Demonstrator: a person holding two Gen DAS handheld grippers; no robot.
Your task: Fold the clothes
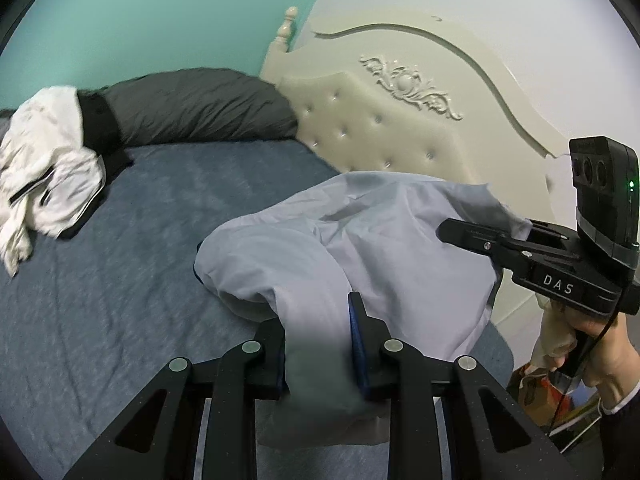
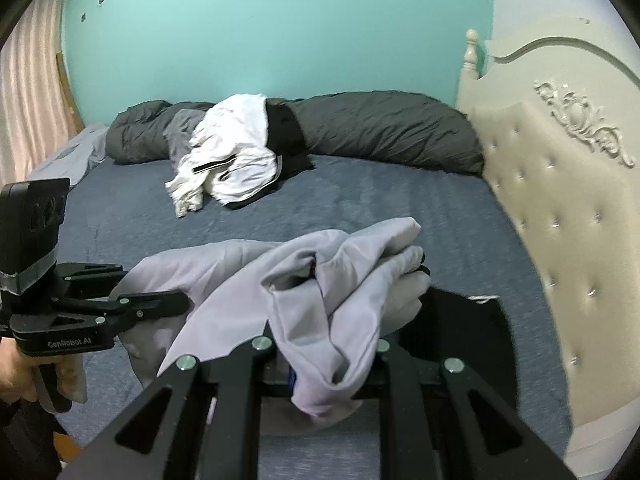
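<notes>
The left tongs (image 1: 320, 344) are clamped on a thick bunch of the pale grey garment (image 1: 360, 232), and the right tongs (image 2: 320, 364) pinch another gathered part of the same cloth; both sets stand narrow with fabric filling the gap. The garment hangs between them, lifted off the blue bed sheet (image 1: 120, 280) near the cream headboard (image 1: 384, 120), with its loose folds drooping toward the mattress.

The main risk, as I judge it, is that each grip holds a wad rather than a clean edge or corner. If the tongs pull apart to spread the cloth, layers could slip out unevenly, and the garment would land twisted, not flat. A dragging tail could also catch on the sheet and bunch up under the fold. The headboard is close on the right side, so a wide swing there might brush it.

The left wrist view shows the right tongs from the side, with cloth running into their tips and the hand (image 1: 592, 344) gripping the handle below. The right wrist view shows more of the bed: the white and black garment (image 2: 228, 160) against the dark grey duvet roll (image 2: 380, 128), and a black item (image 2: 464, 336) under the held cloth, possibly another piece of clothing, though blur makes that uncertain.
</notes>
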